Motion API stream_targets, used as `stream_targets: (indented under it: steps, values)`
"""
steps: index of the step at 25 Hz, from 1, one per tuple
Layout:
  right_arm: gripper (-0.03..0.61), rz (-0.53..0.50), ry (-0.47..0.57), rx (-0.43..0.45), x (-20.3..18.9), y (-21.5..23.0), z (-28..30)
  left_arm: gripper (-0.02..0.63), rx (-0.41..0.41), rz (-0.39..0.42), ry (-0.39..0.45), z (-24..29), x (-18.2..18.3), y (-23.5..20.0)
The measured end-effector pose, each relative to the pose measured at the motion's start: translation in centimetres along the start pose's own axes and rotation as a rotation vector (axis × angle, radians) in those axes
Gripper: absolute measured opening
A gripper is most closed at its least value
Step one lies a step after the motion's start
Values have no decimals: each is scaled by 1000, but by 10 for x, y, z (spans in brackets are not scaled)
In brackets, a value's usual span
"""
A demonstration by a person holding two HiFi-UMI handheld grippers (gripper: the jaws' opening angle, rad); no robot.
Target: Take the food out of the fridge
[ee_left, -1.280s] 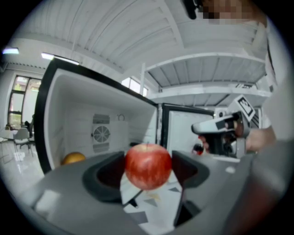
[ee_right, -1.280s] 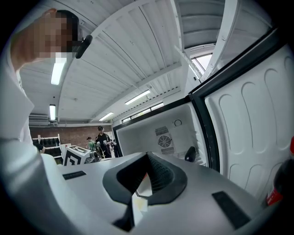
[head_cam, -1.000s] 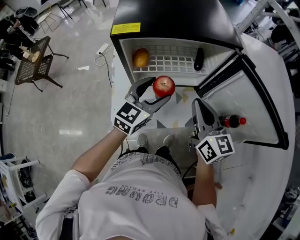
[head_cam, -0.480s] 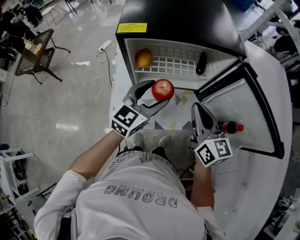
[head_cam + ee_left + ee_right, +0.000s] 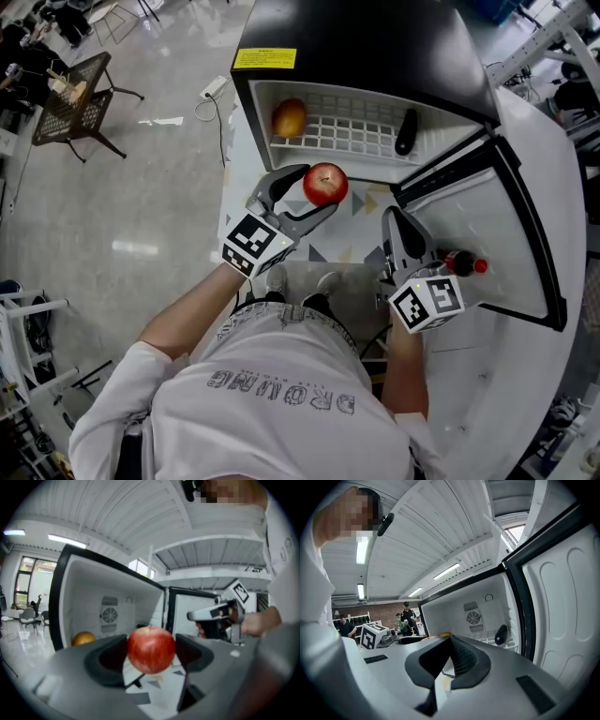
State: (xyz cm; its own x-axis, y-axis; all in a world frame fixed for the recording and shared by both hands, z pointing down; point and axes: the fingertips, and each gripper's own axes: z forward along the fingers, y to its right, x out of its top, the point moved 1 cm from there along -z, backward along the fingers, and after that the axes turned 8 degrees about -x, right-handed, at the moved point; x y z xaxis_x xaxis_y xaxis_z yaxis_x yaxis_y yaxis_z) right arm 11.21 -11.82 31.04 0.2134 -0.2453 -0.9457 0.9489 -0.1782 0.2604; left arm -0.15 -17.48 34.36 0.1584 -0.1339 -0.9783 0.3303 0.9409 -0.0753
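Note:
My left gripper [image 5: 317, 189] is shut on a red apple [image 5: 324, 183] and holds it just outside the open fridge [image 5: 356, 37], in front of the lower shelf. In the left gripper view the apple [image 5: 151, 648] sits squeezed between both jaws. An orange fruit [image 5: 288, 117] lies at the left of the white wire shelf [image 5: 352, 131], and a dark oval food item [image 5: 405, 131] lies at its right. My right gripper [image 5: 393, 217] is shut and empty, beside the open door [image 5: 506, 216]. The same dark item [image 5: 501, 634] shows in the right gripper view past the closed jaws of the right gripper [image 5: 449, 644].
A bottle with a red cap [image 5: 464, 263] stands in the door rack by my right gripper. A power strip and cable [image 5: 214, 94] lie on the floor left of the fridge. A mesh chair [image 5: 70, 103] stands at the far left. The person's feet [image 5: 300, 281] stand below the grippers.
The left gripper has drawn the apple slightly back from the fridge opening. The right gripper has stayed shut and almost still.

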Motion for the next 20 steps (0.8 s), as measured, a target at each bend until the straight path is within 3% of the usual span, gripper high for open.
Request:
stream_targets:
  steps: [20]
  values:
    - [-11, 8, -26, -3, -3, 18, 21, 328, -24, -14, -6, 21, -3, -10]
